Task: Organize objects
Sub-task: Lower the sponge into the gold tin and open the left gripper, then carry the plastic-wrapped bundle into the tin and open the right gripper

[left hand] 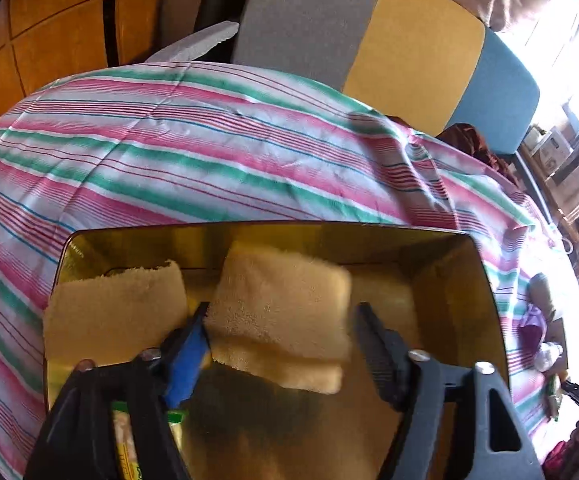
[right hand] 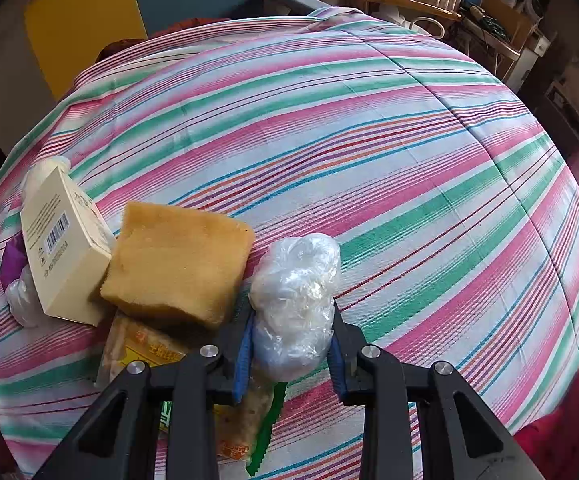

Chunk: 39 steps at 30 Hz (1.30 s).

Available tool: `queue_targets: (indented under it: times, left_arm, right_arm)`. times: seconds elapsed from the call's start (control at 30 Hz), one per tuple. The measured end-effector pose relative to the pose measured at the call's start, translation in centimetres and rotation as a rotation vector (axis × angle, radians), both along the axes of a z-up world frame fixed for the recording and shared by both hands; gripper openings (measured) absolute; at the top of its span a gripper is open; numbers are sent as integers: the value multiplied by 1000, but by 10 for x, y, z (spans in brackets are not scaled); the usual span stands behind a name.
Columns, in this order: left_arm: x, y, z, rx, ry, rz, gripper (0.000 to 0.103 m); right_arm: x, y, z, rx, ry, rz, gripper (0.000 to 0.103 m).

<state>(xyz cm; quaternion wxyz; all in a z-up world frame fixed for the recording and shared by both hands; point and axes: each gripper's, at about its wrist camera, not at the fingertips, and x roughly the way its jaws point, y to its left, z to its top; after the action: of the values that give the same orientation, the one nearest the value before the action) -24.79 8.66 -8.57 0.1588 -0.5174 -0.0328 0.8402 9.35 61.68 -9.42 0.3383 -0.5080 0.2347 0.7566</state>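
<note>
In the left wrist view a shiny gold box (left hand: 485, 300) stands open on the striped cloth. My left gripper (left hand: 281, 320) is open above it. A yellow sponge (left hand: 285, 304) hangs between its fingers, touching the left blue pad (left hand: 187, 356) and apart from the right one. A second sponge (left hand: 117, 312) leans in the box's left side. In the right wrist view my right gripper (right hand: 291, 336) is shut on a crumpled clear plastic bag (right hand: 295, 296). A brown sponge (right hand: 181, 260) lies just left of it.
A white carton with a barcode (right hand: 63, 248) leans against the brown sponge. A snack packet (right hand: 245, 416) lies under my right gripper. A purple item (right hand: 11, 262) and another plastic bag (right hand: 23, 300) lie at far left. Cushions (left hand: 413, 48) stand behind the striped table (right hand: 409, 152).
</note>
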Motion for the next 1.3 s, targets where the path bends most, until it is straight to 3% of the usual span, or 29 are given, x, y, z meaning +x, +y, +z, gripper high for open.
queue_targets:
  times: [0.2, 0.43, 0.67, 0.87, 1.03, 1.17, 1.3]
  left_arm:
    - [12, -8, 20, 4, 44, 17, 82]
    - [84, -24, 65, -10, 224, -17, 82]
    - [155, -44, 79, -52, 343, -8, 82]
    - [178, -55, 76, -48, 350, -3, 82]
    - [188, -55, 73, -39, 350, -6, 82]
    - [192, -58, 72, -30, 346, -4, 82]
    - [193, -65, 70, -24, 335, 3, 82]
  right_arm:
    - [0, -1, 0, 1, 1, -1, 32]
    - [-4, 1, 1, 8, 11, -6, 30]
    - [-4, -10, 23, 53, 109, 13, 30]
    - [-6, -40, 48, 75, 182, 56, 30]
    - [-17, -80, 86, 159, 239, 146, 30]
    - [-45, -128, 109, 149, 299, 297, 30]
    - [-85, -196, 111, 77, 336, 482, 30]
